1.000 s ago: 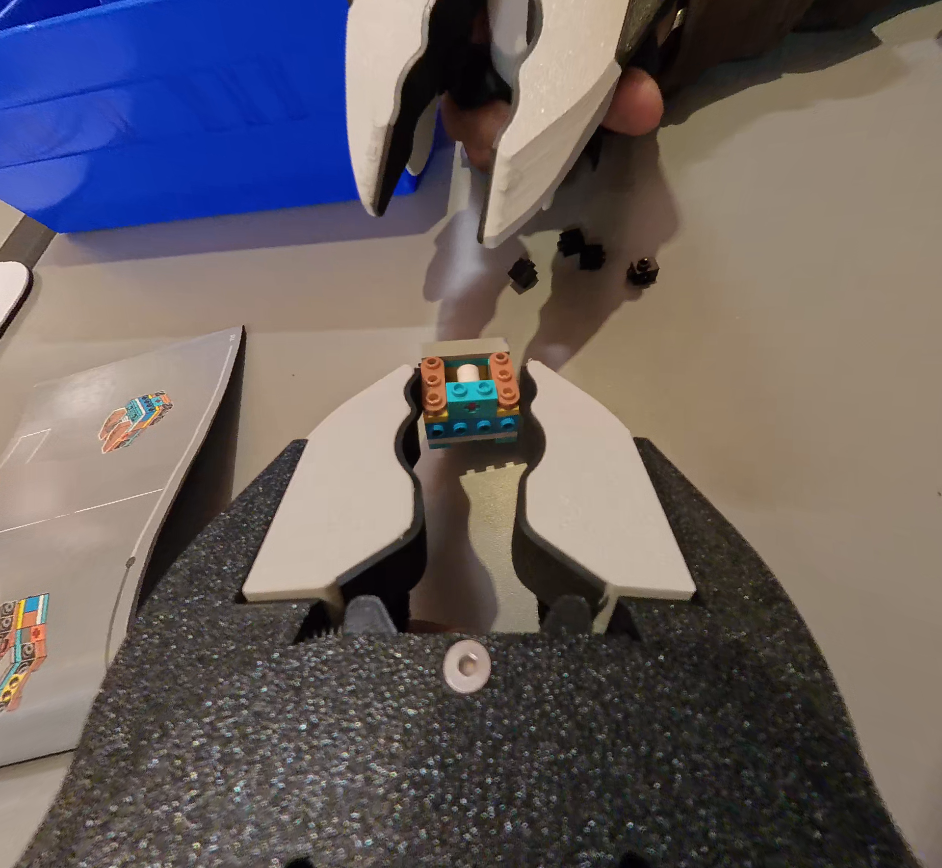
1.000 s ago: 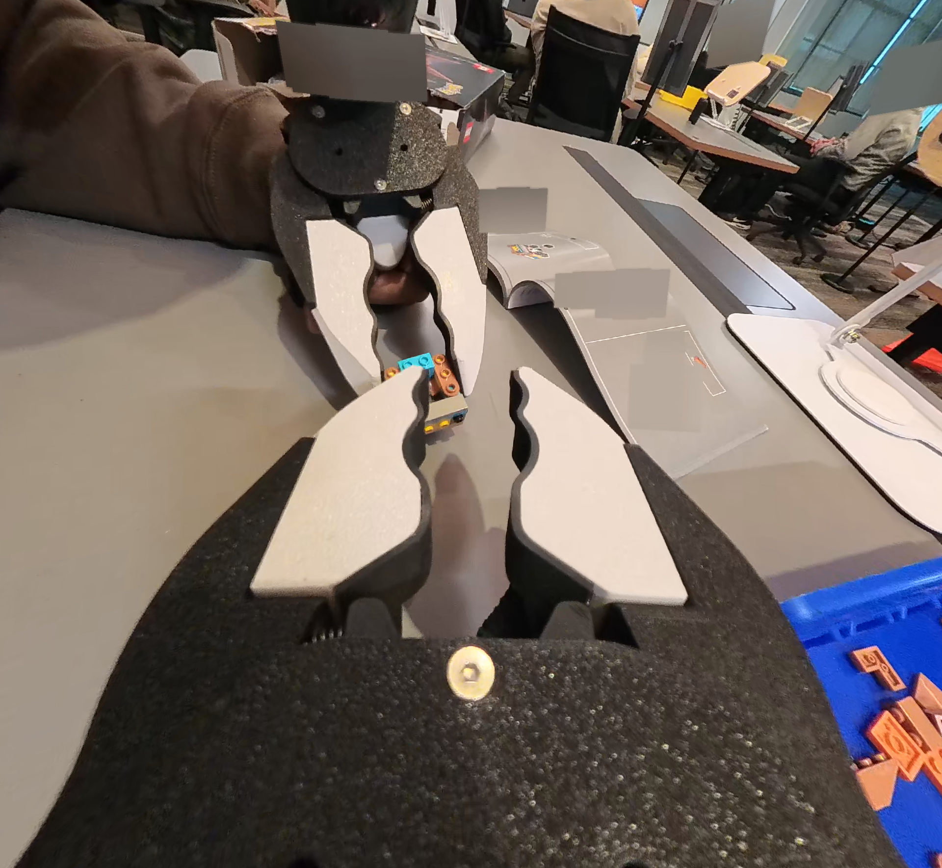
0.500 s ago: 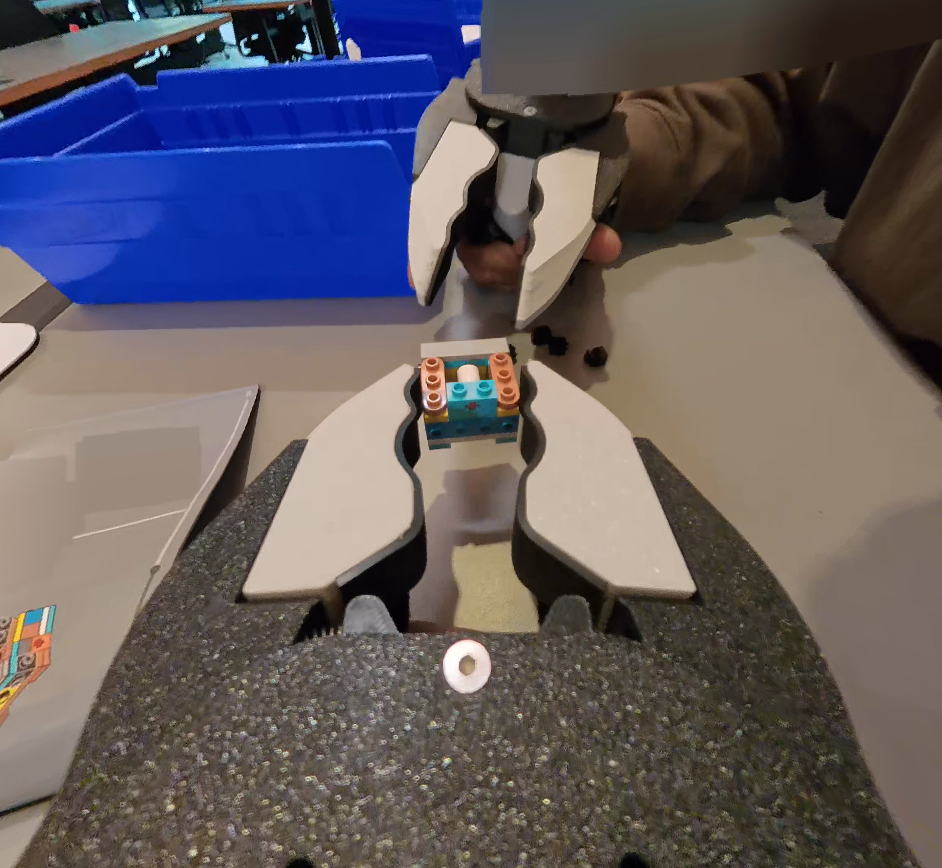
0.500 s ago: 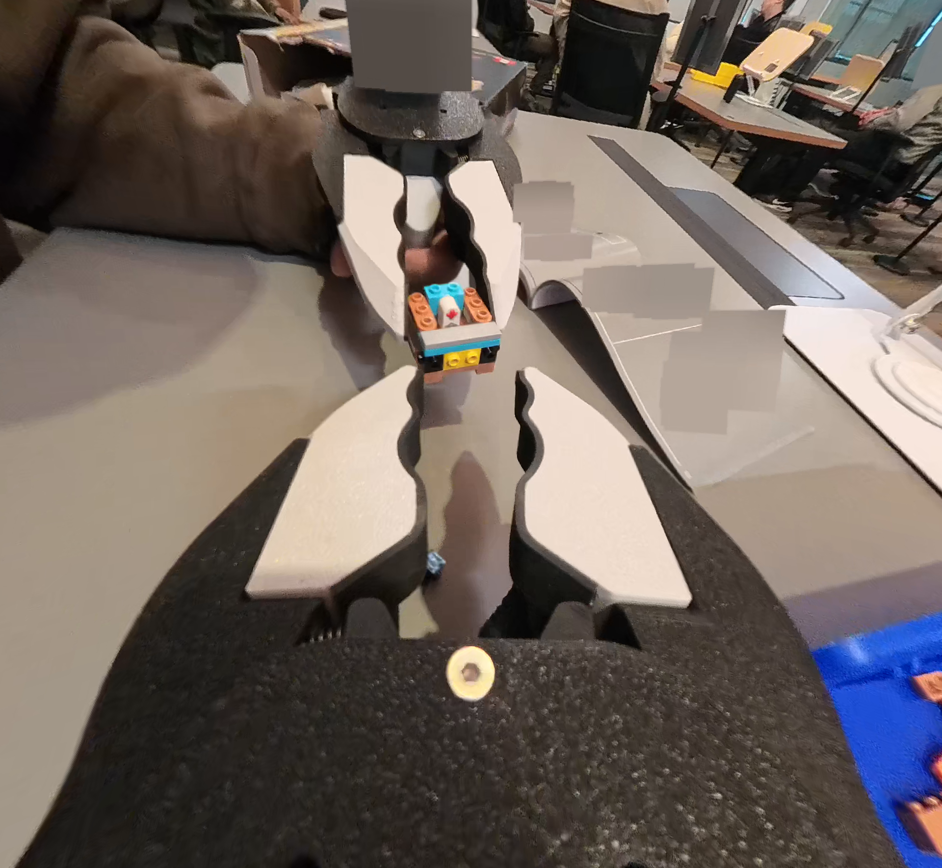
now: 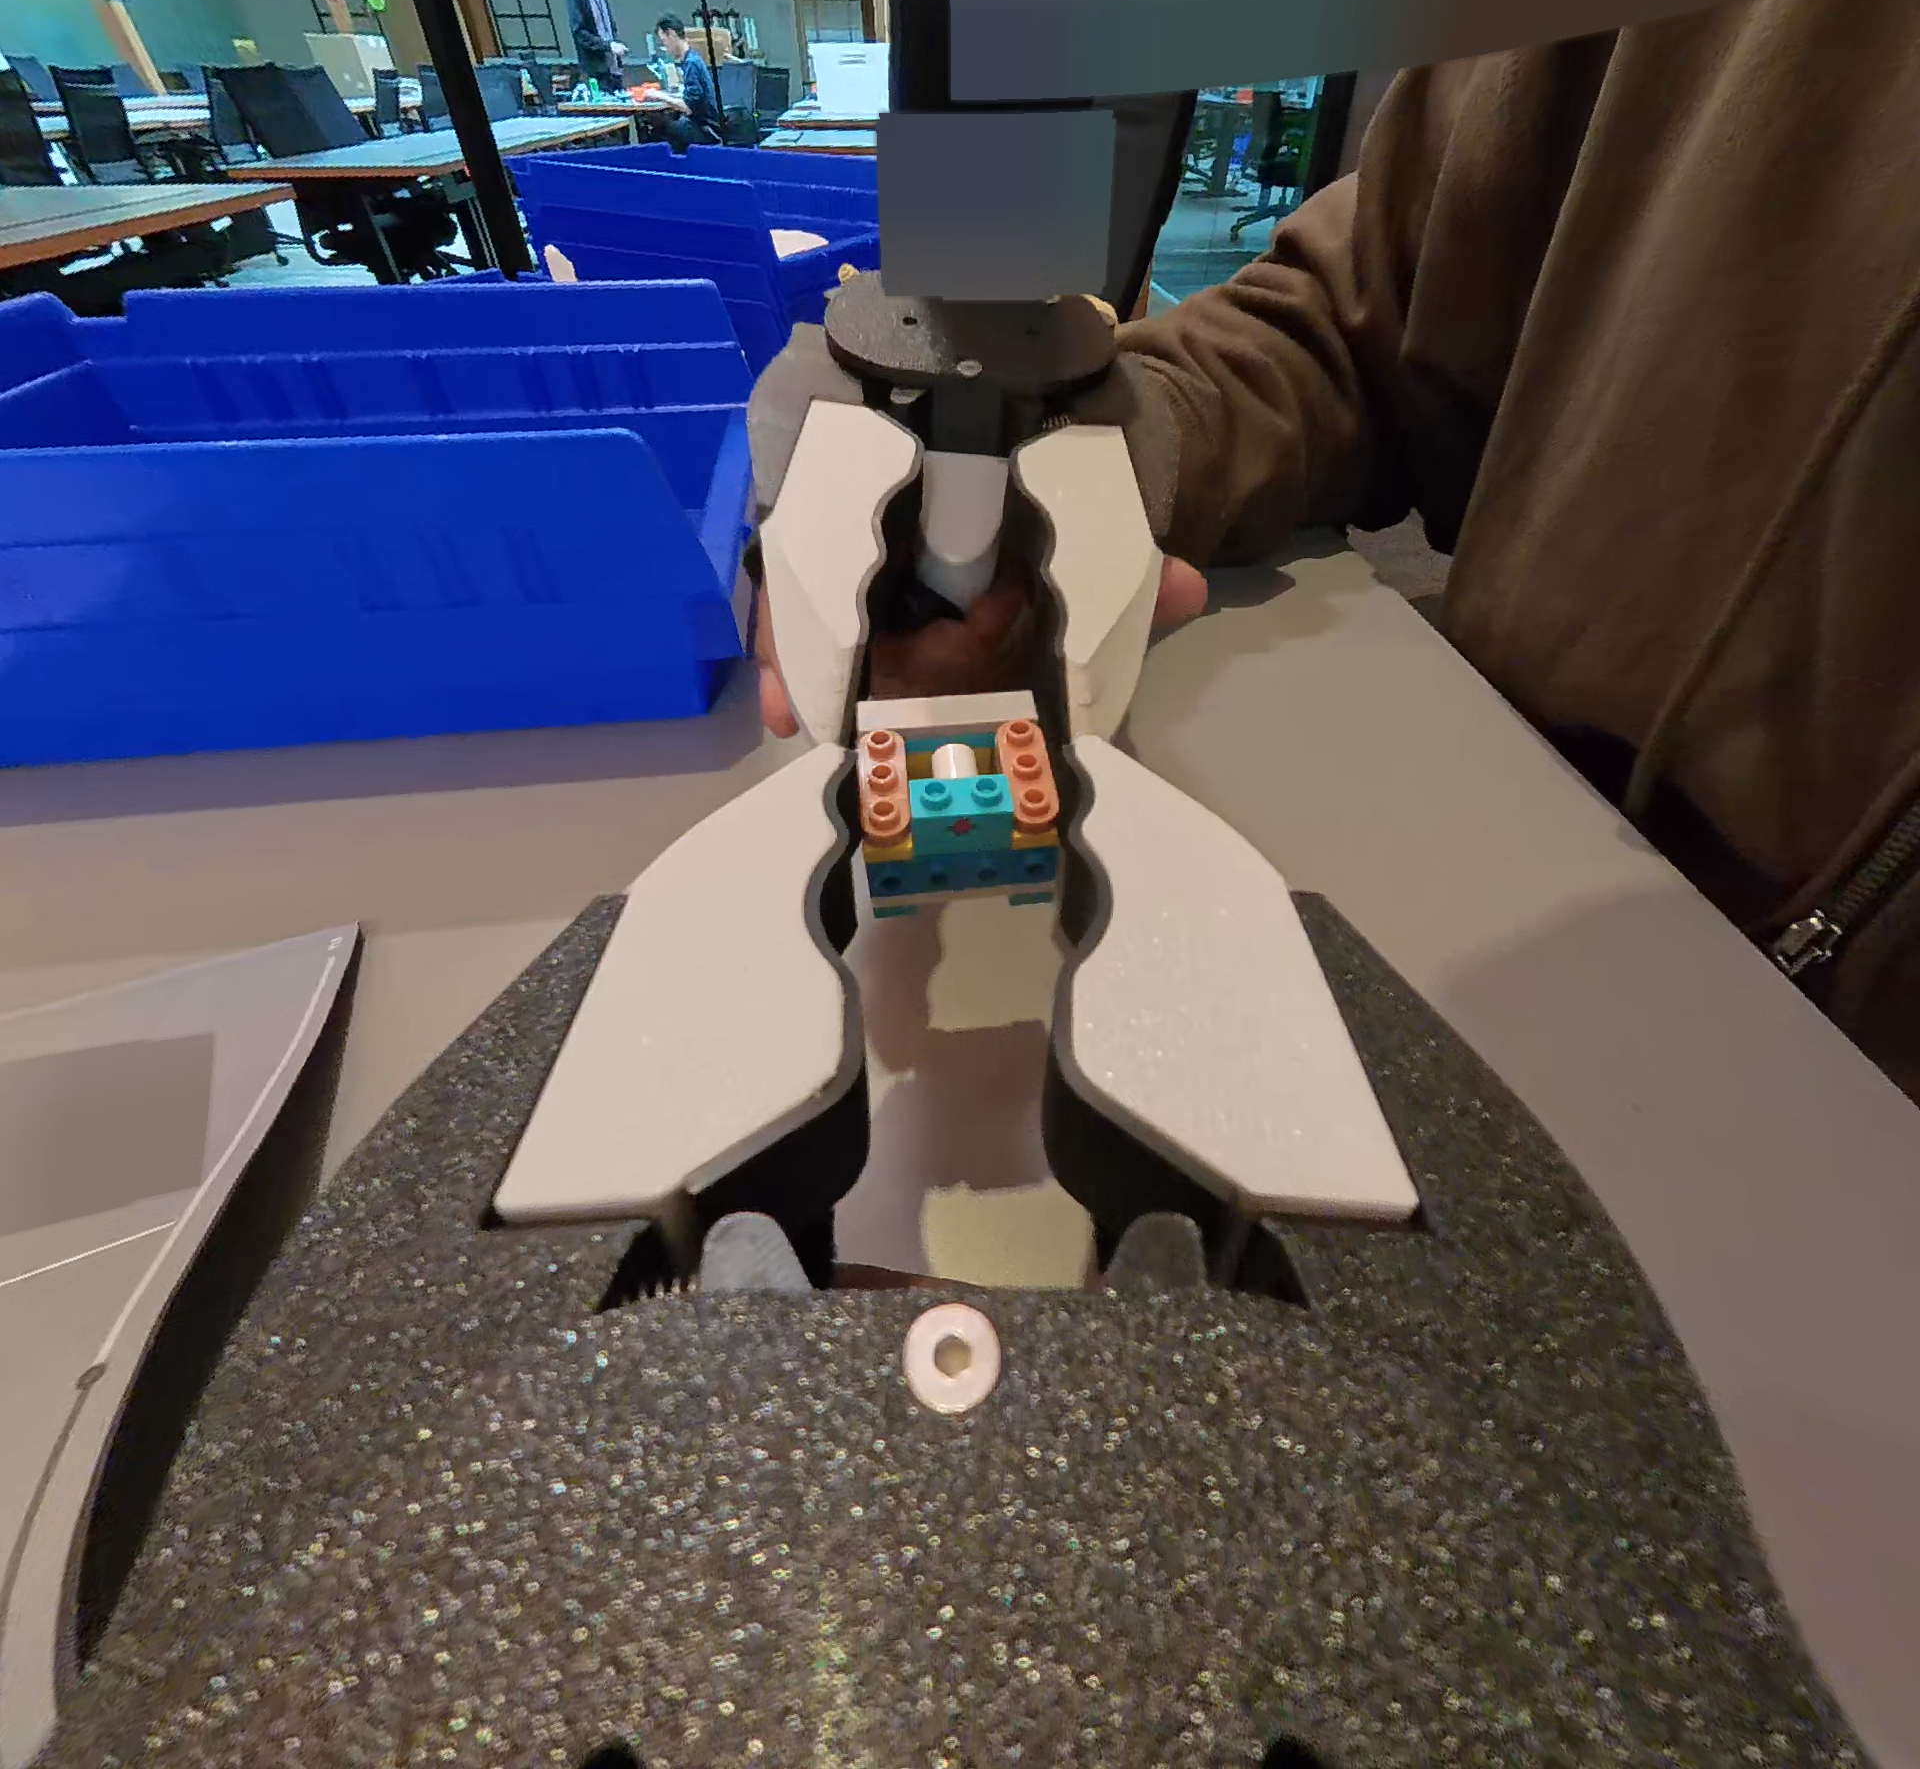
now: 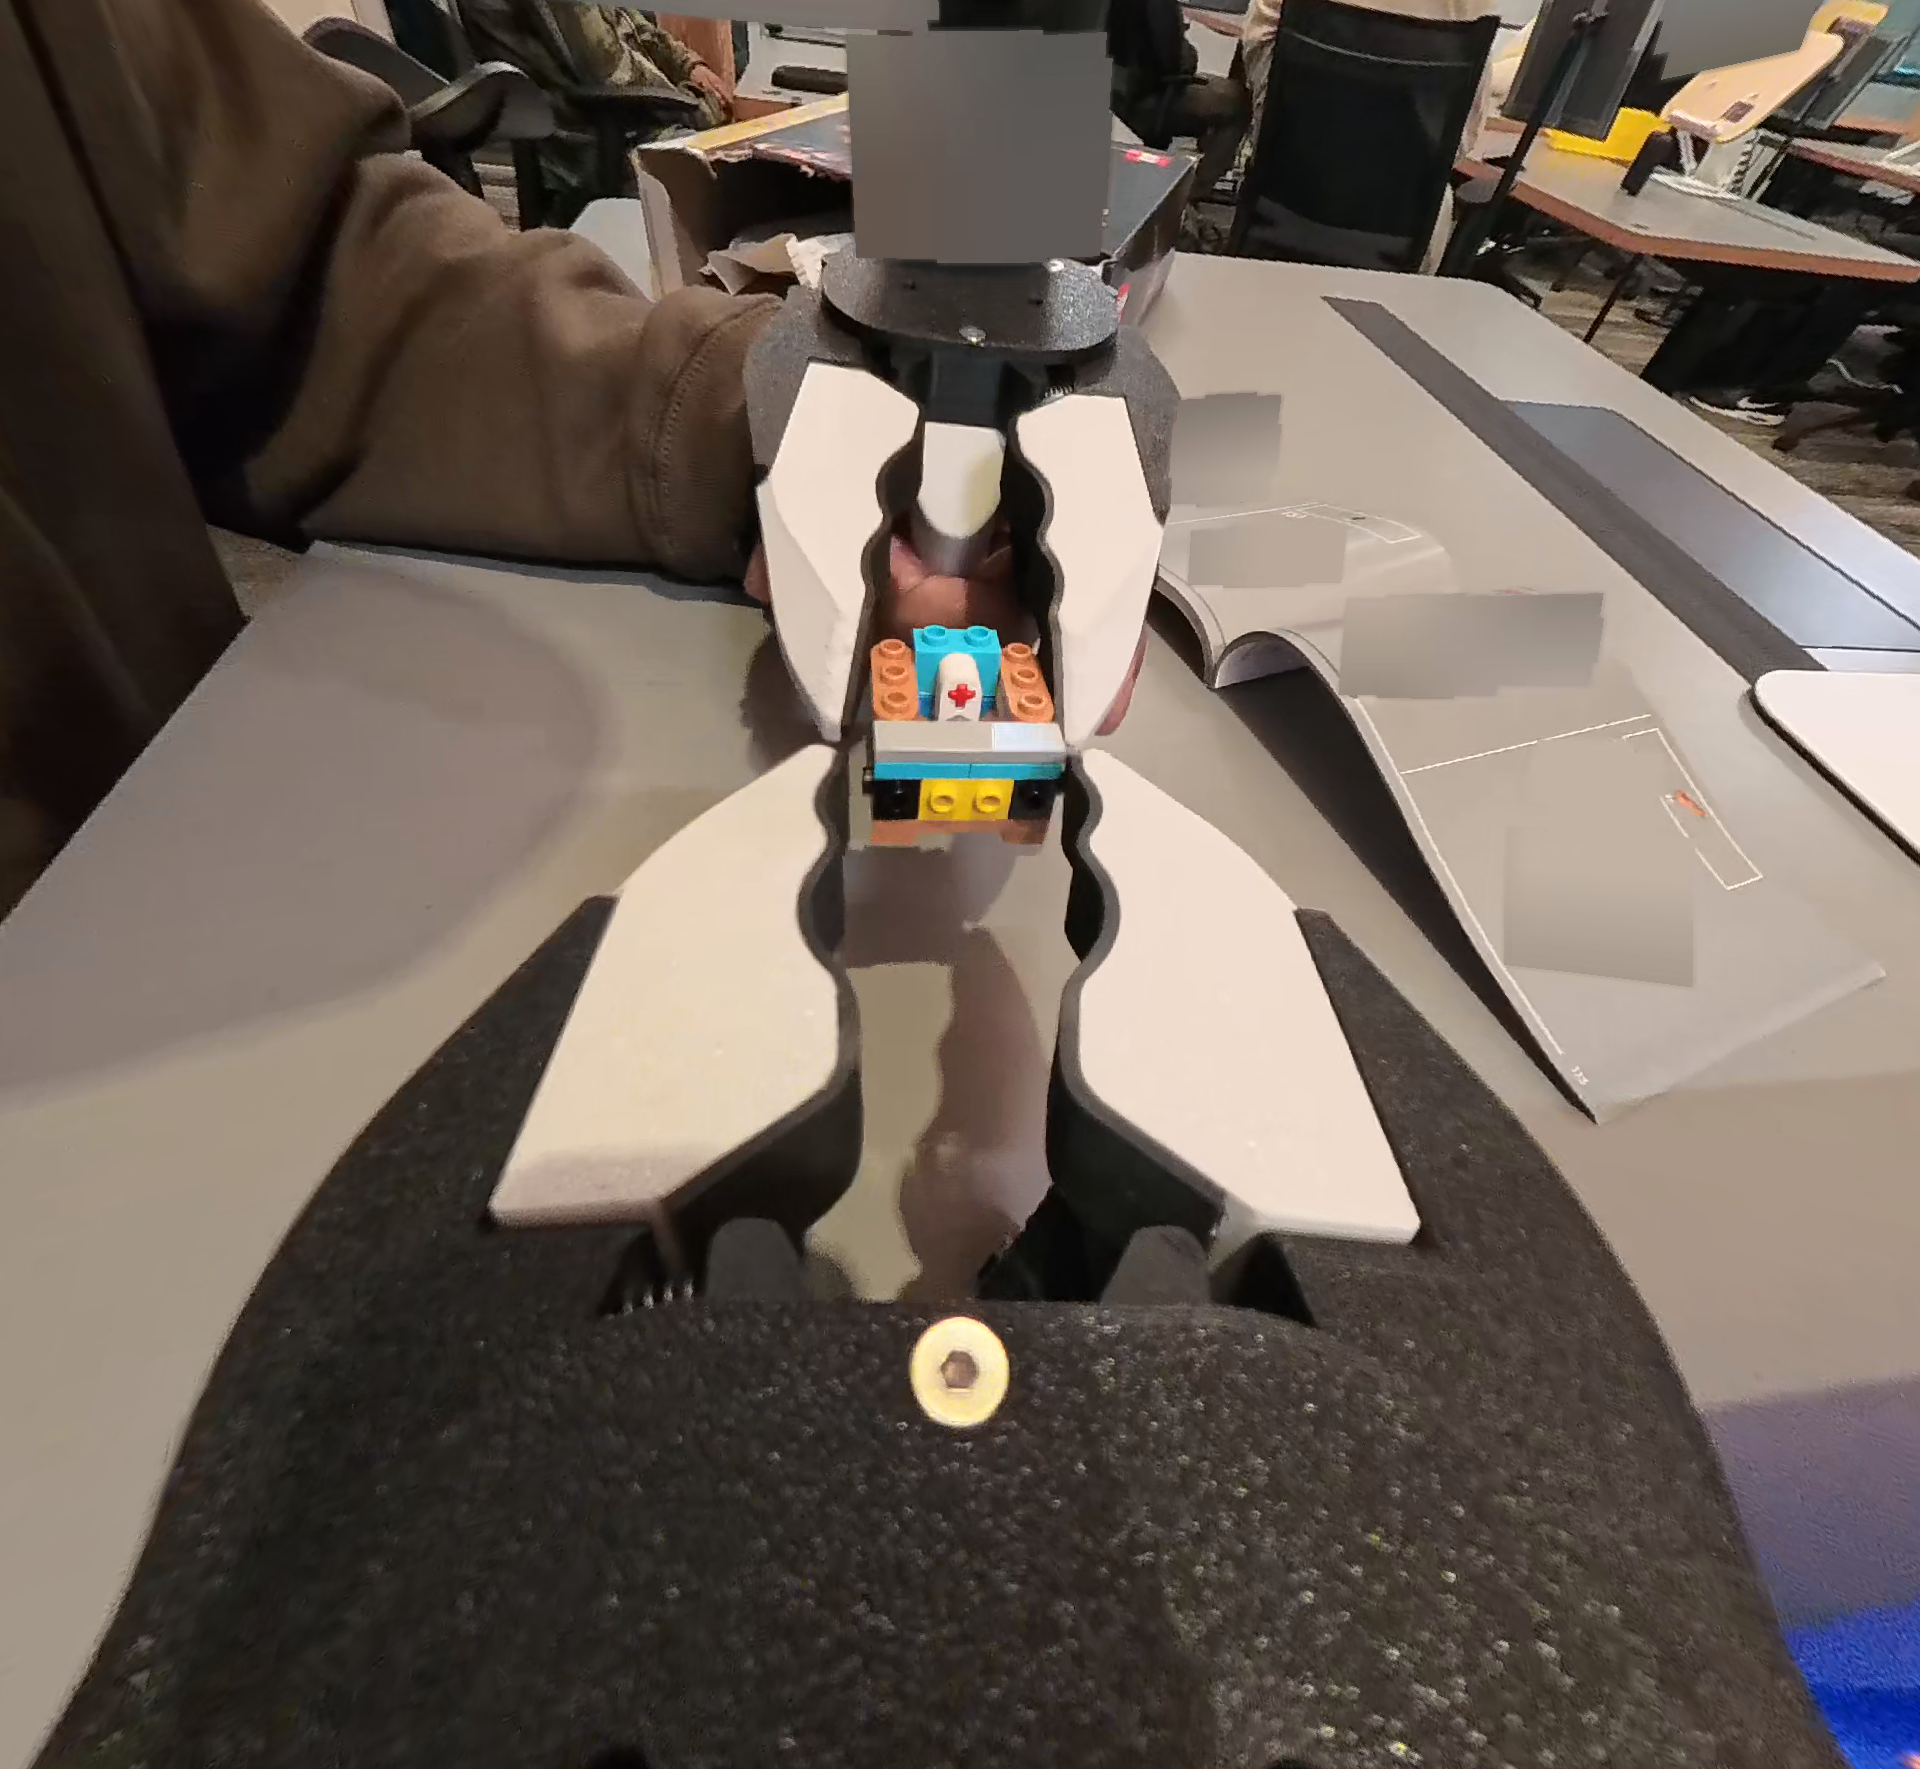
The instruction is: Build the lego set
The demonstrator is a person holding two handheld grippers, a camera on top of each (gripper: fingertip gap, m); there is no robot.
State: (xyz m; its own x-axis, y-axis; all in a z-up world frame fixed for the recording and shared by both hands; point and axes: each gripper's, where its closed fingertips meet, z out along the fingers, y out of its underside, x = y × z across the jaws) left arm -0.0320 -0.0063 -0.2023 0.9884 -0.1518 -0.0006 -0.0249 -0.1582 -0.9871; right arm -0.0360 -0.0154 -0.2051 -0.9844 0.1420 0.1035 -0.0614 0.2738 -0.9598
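The lego build [image 5: 958, 820] hangs clear above the grey table [image 5: 1455, 888], pinched at its sides by the left gripper [image 5: 956, 826]. From twelve o'clock, the right gripper [image 6: 961, 810] faces it, its tips flanking the model's far end; whether they press on it, I cannot tell.

An open-plan office: rows of desks [image 5: 114, 207], black swivel chairs [image 6: 1361, 130], monitors [image 6: 1590, 46], seated workers [image 5: 681, 72].

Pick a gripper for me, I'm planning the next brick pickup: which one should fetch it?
Right, probably. The left gripper is clamped on the small multicoloured plastic lego model; the right gripper looks open, merely flanking its other end.
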